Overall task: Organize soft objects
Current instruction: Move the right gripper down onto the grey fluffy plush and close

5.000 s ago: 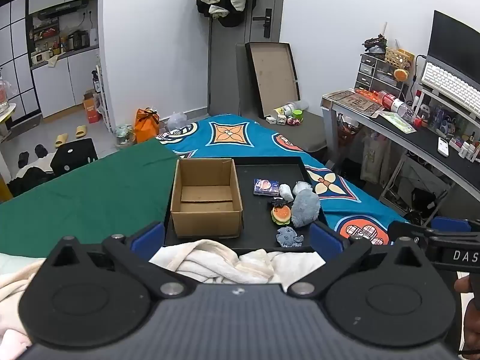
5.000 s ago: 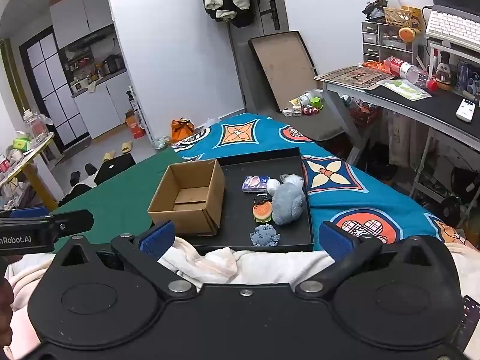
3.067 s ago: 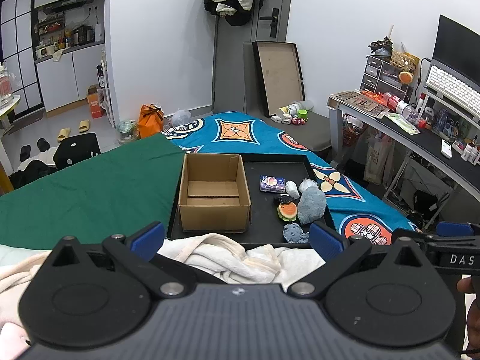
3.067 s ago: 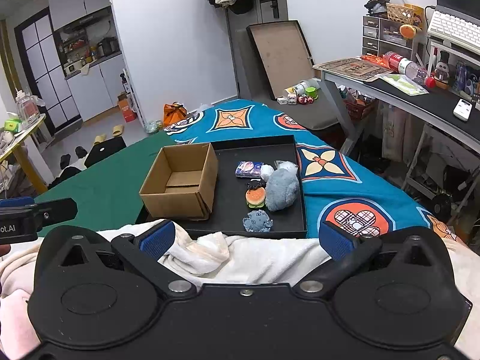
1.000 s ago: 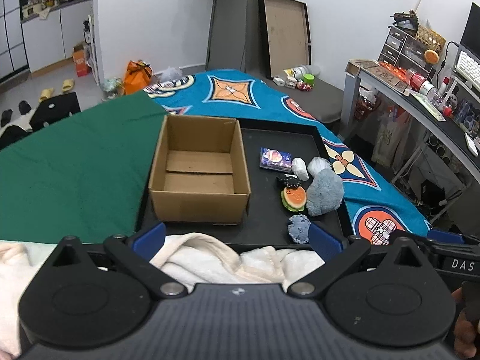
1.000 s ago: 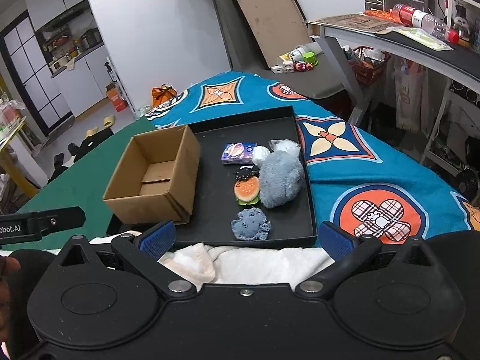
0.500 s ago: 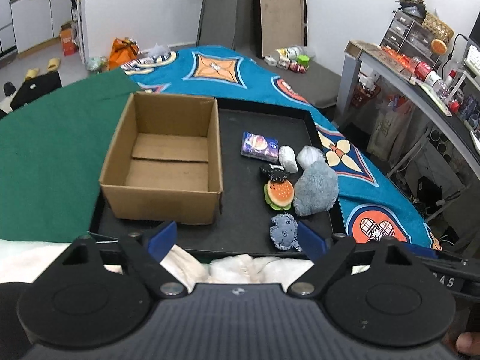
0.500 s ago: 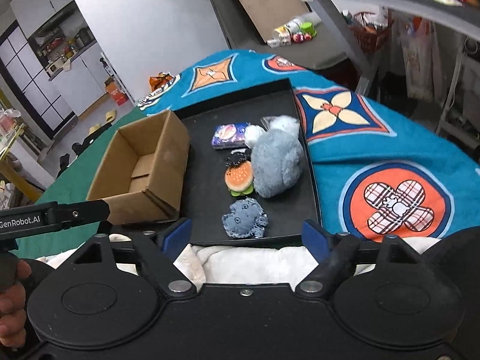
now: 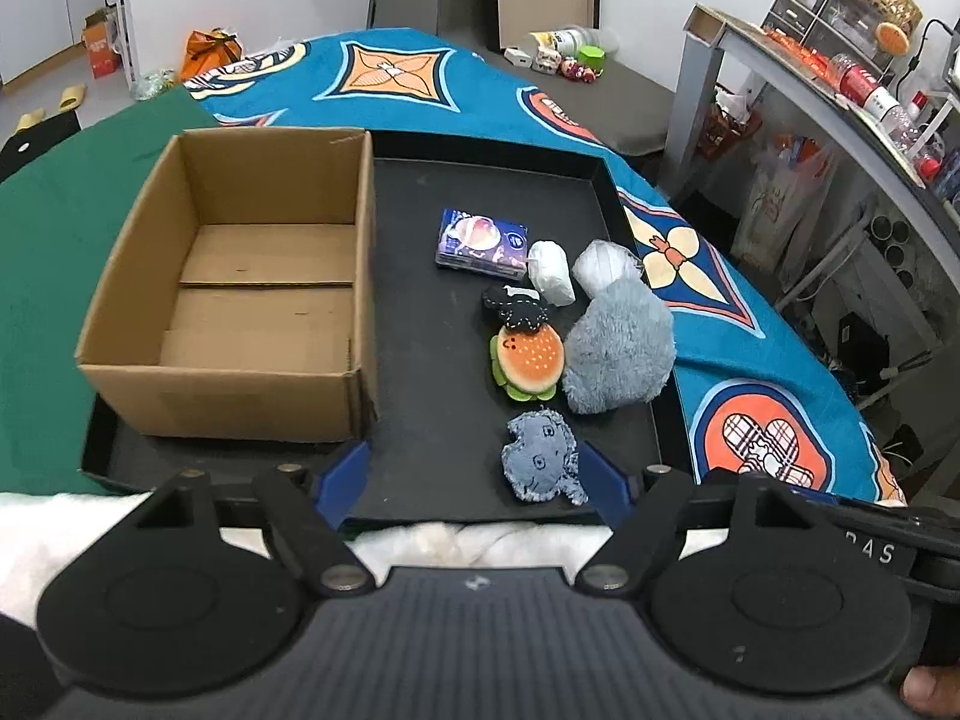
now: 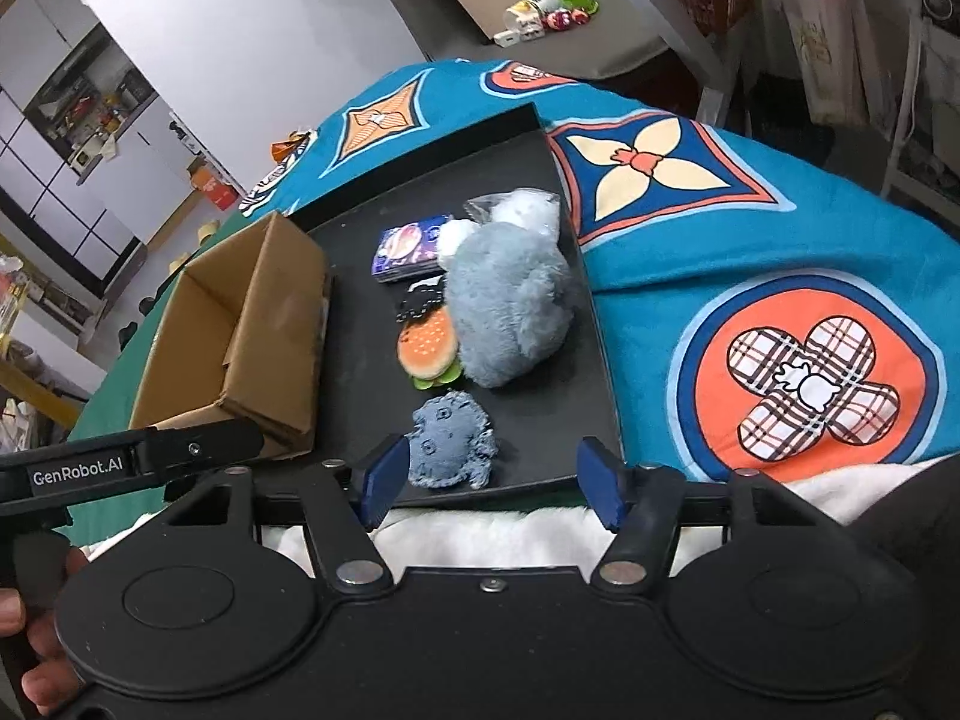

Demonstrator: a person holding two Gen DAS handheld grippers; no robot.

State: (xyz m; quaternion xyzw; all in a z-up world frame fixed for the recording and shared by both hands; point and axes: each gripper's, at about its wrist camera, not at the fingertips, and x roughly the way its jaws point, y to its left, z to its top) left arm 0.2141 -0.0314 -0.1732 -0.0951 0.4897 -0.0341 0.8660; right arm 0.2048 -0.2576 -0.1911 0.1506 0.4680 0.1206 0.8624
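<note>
An empty cardboard box (image 9: 252, 300) (image 10: 240, 336) sits at the left of a black tray (image 9: 432, 408) (image 10: 540, 414). To its right lie a small blue denim toy (image 9: 540, 456) (image 10: 453, 441), a burger plush (image 9: 528, 360) (image 10: 429, 351), a grey furry plush (image 9: 618, 348) (image 10: 510, 300), a black toy (image 9: 516, 309) and two white wrapped bundles (image 9: 549, 264). My left gripper (image 9: 474, 480) is open at the tray's near edge, by the denim toy. My right gripper (image 10: 492, 477) is open, just short of the denim toy.
A blue printed pack (image 9: 480, 238) lies on the tray. The tray rests on a bed with a blue patterned cover (image 9: 750, 360) and a green cloth (image 9: 48, 252). White bedding (image 9: 480, 540) lies below the grippers. A desk (image 9: 810, 78) stands at right.
Both grippers have moved forward and down toward the tray's near edge. Their fingers have narrowed somewhat but stay open. The denim toy now lies just ahead of the fingertips.
</note>
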